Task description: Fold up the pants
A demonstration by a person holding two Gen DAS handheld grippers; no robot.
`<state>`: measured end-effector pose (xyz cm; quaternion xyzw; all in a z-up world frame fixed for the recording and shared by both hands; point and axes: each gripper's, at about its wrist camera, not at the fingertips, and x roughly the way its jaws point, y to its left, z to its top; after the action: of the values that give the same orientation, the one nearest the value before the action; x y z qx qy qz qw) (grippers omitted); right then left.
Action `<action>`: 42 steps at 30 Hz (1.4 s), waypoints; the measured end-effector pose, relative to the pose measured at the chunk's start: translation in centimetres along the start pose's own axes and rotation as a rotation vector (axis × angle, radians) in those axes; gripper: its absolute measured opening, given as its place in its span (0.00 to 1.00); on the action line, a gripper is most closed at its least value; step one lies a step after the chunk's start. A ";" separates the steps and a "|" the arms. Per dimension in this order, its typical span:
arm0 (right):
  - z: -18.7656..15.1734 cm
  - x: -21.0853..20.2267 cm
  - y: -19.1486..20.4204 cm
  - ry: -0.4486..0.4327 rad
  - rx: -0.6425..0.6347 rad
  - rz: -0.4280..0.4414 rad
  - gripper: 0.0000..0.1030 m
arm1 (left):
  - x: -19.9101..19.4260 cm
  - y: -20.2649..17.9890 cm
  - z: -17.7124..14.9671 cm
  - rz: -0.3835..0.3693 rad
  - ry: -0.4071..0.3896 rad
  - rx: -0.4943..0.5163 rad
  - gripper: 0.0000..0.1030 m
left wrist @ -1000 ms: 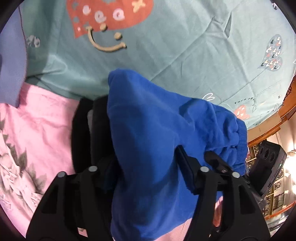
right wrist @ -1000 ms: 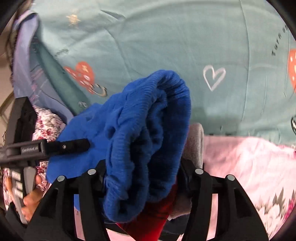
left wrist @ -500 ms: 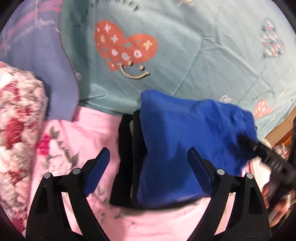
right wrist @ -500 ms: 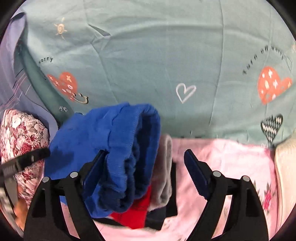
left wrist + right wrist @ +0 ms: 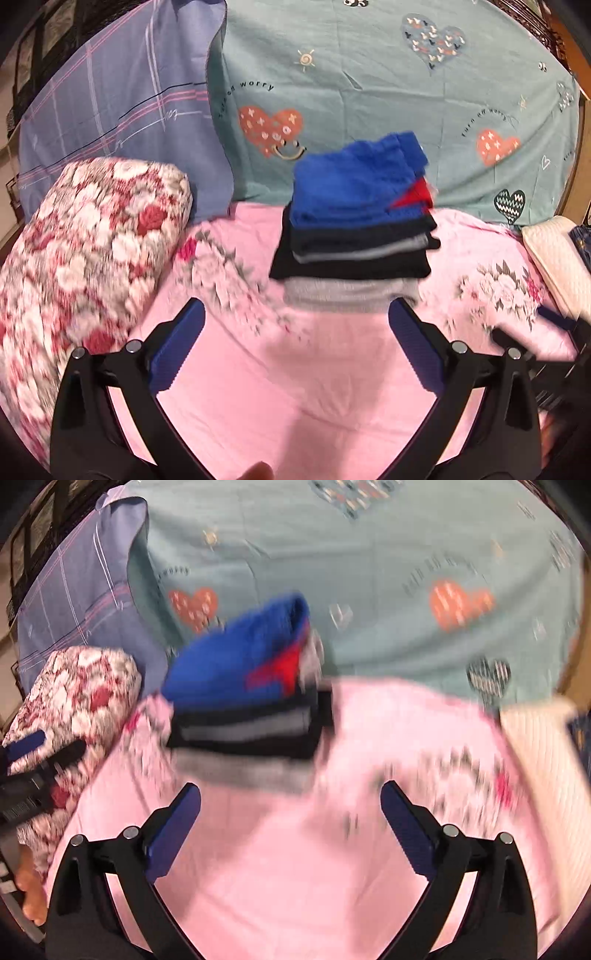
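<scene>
Folded blue pants (image 5: 354, 177) lie on top of a stack of folded clothes (image 5: 354, 254) in black, grey and red, on a pink floral blanket (image 5: 295, 376). The pants also show in the blurred right wrist view (image 5: 240, 661). My left gripper (image 5: 295, 350) is open and empty, held back from the stack over the pink blanket. My right gripper (image 5: 291, 823) is open and empty, also short of the stack (image 5: 251, 746). The right gripper's body shows at the right edge of the left wrist view.
A rolled red-and-white floral quilt (image 5: 85, 251) lies at the left. A purple plaid pillow (image 5: 122, 103) and a teal sheet with hearts (image 5: 369, 74) lie behind the stack. A cream cloth (image 5: 557, 254) sits at the right edge.
Both grippers let go of the blue pants, opened wide and pulled back from the stack. The pants now rest on top of the pile.
</scene>
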<state>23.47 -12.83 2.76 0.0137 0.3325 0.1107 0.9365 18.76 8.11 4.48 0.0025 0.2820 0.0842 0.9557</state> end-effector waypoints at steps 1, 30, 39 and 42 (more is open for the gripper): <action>-2.2 0.3 -0.2 0.004 0.018 -0.005 0.95 | -0.2 -0.6 -0.9 0.014 -0.015 0.004 0.98; -10.2 1.7 -1.8 -0.075 0.064 -0.146 0.95 | 7.4 -1.5 -7.4 -0.024 0.064 -0.031 0.98; -10.2 1.6 -1.5 -0.075 0.060 -0.152 0.95 | 7.5 -1.5 -7.4 -0.026 0.060 -0.028 0.98; -10.3 1.6 -1.6 -0.074 0.065 -0.151 0.95 | 7.7 -1.4 -7.4 -0.035 0.074 -0.039 0.98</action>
<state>18.54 -14.55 -6.43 0.0230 0.3010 0.0286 0.9529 21.32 7.71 -5.99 -0.0239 0.3154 0.0731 0.9458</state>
